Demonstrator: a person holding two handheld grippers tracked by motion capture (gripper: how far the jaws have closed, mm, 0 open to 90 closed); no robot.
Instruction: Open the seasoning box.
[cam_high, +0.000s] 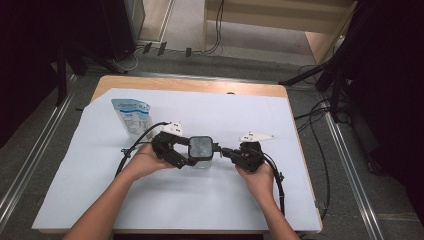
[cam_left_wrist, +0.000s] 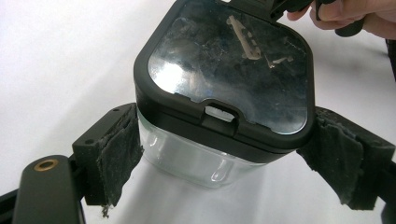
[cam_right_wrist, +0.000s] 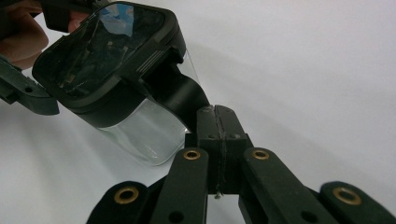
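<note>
A clear square container (cam_high: 201, 150) with a black-framed, see-through lid (cam_left_wrist: 224, 70) sits mid-table on the white sheet. My left gripper (cam_high: 192, 159) comes in from the left and is shut on it. In the left gripper view its worn pads (cam_left_wrist: 119, 154) press both sides of the container, one low on the clear wall, the other by the lid's rim. My right gripper (cam_high: 225, 151) reaches in from the right. In the right gripper view its jaws (cam_right_wrist: 217, 116) are shut on a black tab (cam_right_wrist: 182, 95) that sticks out from the lid (cam_right_wrist: 107, 51). The container is tilted and looks empty.
A blue-and-white pouch (cam_high: 131, 116) stands at the back left of the white sheet (cam_high: 225, 205), which covers a wooden table (cam_high: 190, 84). Black cables (cam_high: 277, 180) trail from both grippers. Bare sheet lies in front and to the right.
</note>
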